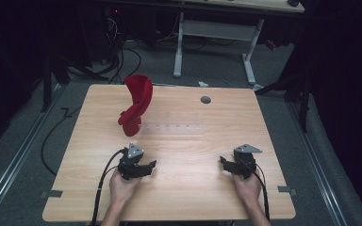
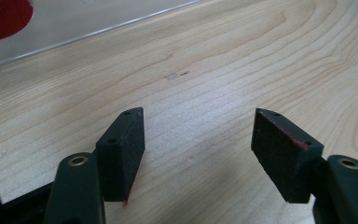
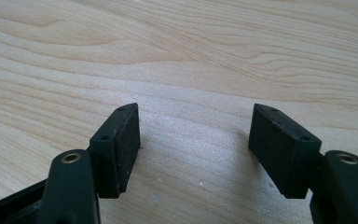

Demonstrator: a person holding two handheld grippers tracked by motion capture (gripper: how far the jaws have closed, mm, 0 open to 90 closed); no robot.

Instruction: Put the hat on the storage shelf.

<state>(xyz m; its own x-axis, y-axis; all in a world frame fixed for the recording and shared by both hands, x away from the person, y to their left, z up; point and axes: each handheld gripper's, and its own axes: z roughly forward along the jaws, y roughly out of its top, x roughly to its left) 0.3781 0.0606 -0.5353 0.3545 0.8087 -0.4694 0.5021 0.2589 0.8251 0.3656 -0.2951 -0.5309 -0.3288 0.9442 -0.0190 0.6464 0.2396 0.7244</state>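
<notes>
So the red twisted piece [image 1: 135, 104] is standing upright on a clear acrylic base [image 1: 179, 126] toward the far left part of the wooden table [image 1: 179, 197], and neither gripper is touching it. The left gripper [image 1: 147, 165] is sitting nearest to it, just on the near side of that base, with the person's left hand [image 1: 122, 186] wrapped around its body. The right gripper [image 1: 226, 165] is hanging out well off to the right, far apart from the red piece, in the right hand [image 1: 247, 186].

Both sets of jaws are standing wide apart and gripping nothing. In the left gripper view the two black pads [image 2: 121, 154] are framing bare wood grain, and same deal in the right gripper view, where the pads [image 3: 116, 149] are spread over plain tabletop.

What's neat is how the views are differing. The high view is giving the full spiral shape of the red piece and both hands at once. The left gripper view is catching just a sliver of red [image 2: 2, 18] in its top left corner, plus the straight edge of the clear base [image 2: 98, 30], so the piece is lying ahead and off to the side of the jaws, not between them.
</notes>
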